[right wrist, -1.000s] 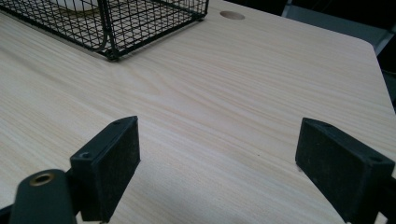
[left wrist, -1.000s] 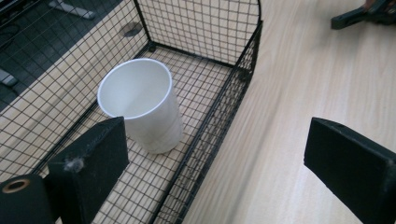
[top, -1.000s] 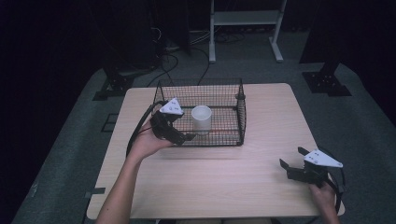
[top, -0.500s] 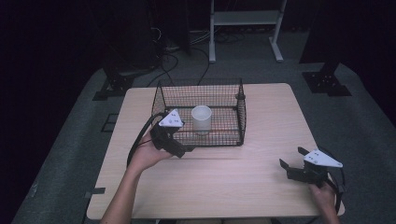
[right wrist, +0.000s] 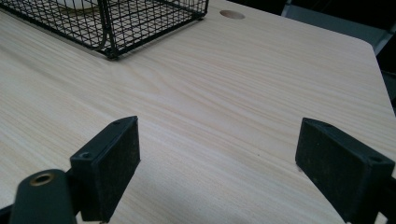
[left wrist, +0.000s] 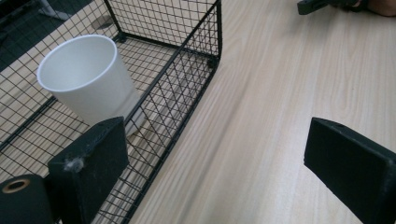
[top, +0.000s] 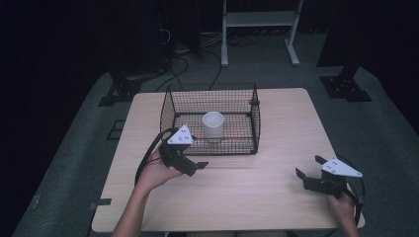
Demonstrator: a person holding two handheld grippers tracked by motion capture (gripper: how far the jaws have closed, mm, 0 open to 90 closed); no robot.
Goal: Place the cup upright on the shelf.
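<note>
Table (top: 276, 197): pale wood, rectangular. Wire basket (top: 173, 106): black, open-topped, toward 12 o'clock of table centre. Paper cup (top: 213, 126): white, upright inside basket, long axis vertical. Left claw (top: 195, 167): released, empty, just outside the basket's near wall; cup at its 1 o'clock, nearer this hand. Right claw (top: 307, 172): released, empty, at 4 o'clock, well apart.

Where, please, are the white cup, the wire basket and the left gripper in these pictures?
white cup (top: 213, 127): high view, its outer side wall.
wire basket (top: 209, 90): high view, its far top rim.
left gripper (top: 199, 166): high view, midway between its open fingertips.
</note>
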